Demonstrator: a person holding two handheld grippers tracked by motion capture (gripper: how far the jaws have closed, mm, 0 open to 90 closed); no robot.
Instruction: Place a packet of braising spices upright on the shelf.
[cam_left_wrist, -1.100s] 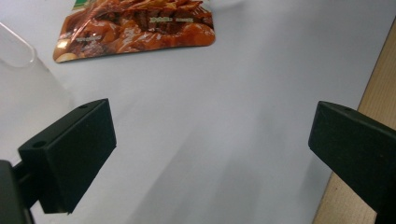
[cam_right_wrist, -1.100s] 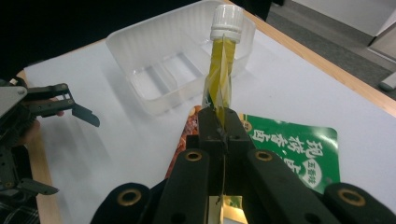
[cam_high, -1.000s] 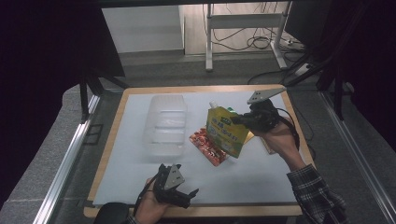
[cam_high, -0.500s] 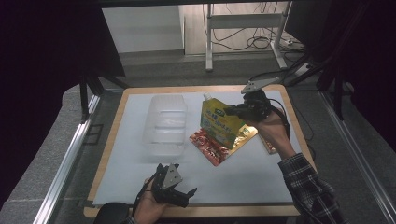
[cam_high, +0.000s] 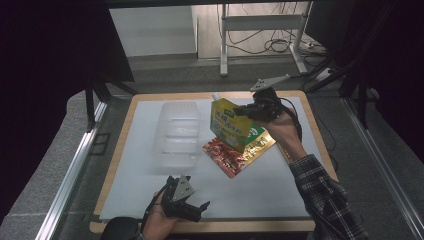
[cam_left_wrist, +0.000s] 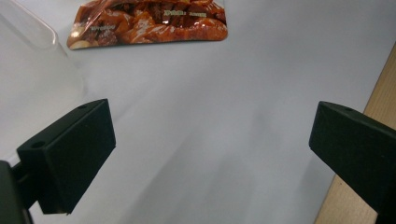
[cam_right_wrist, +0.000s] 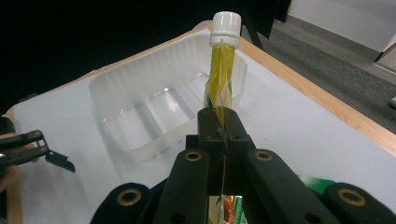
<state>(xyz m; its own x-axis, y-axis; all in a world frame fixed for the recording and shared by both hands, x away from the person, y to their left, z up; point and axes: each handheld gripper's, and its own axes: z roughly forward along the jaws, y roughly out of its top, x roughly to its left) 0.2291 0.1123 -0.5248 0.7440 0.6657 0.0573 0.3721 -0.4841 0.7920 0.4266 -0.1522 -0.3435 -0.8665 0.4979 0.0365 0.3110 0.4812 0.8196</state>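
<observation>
White mat (cam_high: 280, 185) on wood-edged table (cam_high: 200, 226); clear plastic tray (cam_high: 176, 134) upright; red-brown snack packet (cam_high: 227, 155) lying flat beside it.

Right tongs (cam_high: 248, 111) carried the yellow spout pouch (cam_high: 229, 125) leftward twd the clear tray (cam_high: 176, 134), lifted higher now (more of the green packet (cam_high: 258, 136) shows).

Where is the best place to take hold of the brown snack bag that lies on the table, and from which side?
Probably at the near corner of the brown snack bag, coming from the person's side. The bag lies flat, its far part is covered by other packets, and the open left claw is already close to that free edge.
</observation>
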